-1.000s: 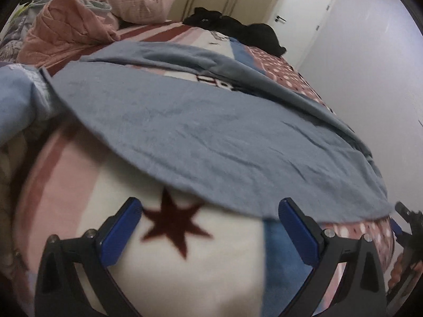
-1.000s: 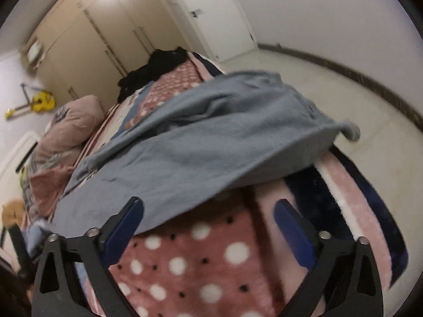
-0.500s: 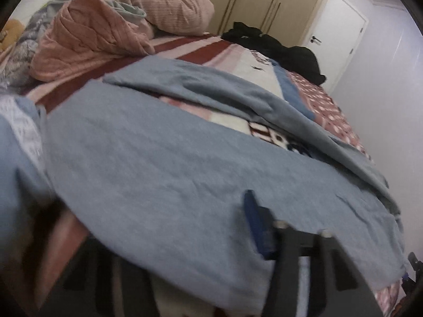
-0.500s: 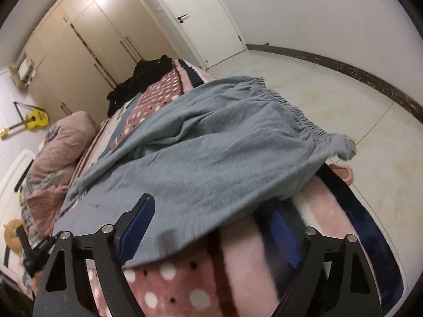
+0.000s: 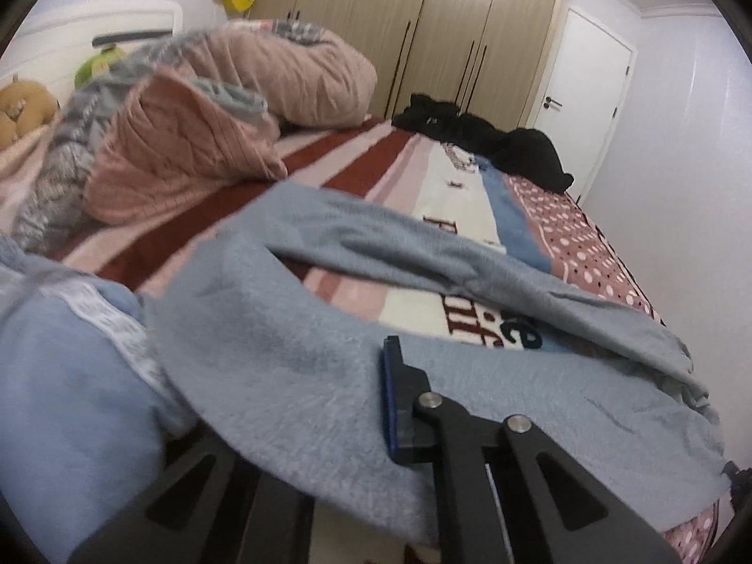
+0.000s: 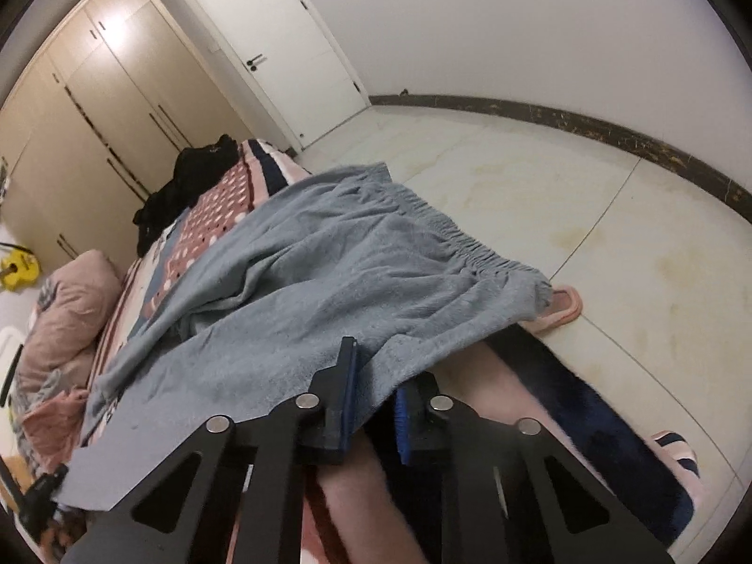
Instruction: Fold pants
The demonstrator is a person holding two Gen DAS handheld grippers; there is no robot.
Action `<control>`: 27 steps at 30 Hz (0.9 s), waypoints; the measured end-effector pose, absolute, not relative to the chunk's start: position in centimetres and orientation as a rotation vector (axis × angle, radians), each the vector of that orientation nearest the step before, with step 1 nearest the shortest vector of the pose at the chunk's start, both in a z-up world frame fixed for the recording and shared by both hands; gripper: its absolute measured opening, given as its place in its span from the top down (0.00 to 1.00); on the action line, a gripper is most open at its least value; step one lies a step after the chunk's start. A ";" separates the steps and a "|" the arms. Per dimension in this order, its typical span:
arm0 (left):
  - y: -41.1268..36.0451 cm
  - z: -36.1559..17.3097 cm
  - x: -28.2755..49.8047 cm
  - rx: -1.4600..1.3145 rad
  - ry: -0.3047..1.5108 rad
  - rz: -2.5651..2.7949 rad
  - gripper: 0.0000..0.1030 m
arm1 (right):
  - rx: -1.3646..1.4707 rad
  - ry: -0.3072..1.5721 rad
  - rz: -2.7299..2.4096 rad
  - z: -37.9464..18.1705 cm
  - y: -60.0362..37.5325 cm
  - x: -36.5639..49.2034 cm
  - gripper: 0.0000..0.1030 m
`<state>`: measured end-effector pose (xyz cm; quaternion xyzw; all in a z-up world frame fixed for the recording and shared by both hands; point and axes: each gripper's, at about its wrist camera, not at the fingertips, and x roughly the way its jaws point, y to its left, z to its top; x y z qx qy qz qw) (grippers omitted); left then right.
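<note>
Left tool (image 5: 376, 404) clamped on near edge of grey pants (image 5: 301, 366); right tool (image 6: 371, 404) pinching same pants (image 6: 329, 263) near waistband, over patterned bed blanket (image 5: 451, 207).

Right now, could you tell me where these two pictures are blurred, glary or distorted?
Left wrist view: the near blue cloth and the pants edge are smeared with blur; the wardrobe bows from fisheye. Right wrist view: sharper, with a glare spot on the wardrobe; the baseboard curves, and the corners are black.
</note>
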<state>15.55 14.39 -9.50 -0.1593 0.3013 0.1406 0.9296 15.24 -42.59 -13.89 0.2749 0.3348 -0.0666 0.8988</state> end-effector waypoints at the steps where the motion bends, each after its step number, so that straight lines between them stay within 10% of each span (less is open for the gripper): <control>1: 14.4 -9.1 15.2 -0.321 0.609 0.290 0.96 | 0.553 0.691 -0.134 -13.6 -42.5 15.0 0.95; 27: 17.3 -0.5 16.5 -0.136 0.617 0.278 0.95 | 0.333 0.557 -0.019 -2.9 -40.3 11.2 0.97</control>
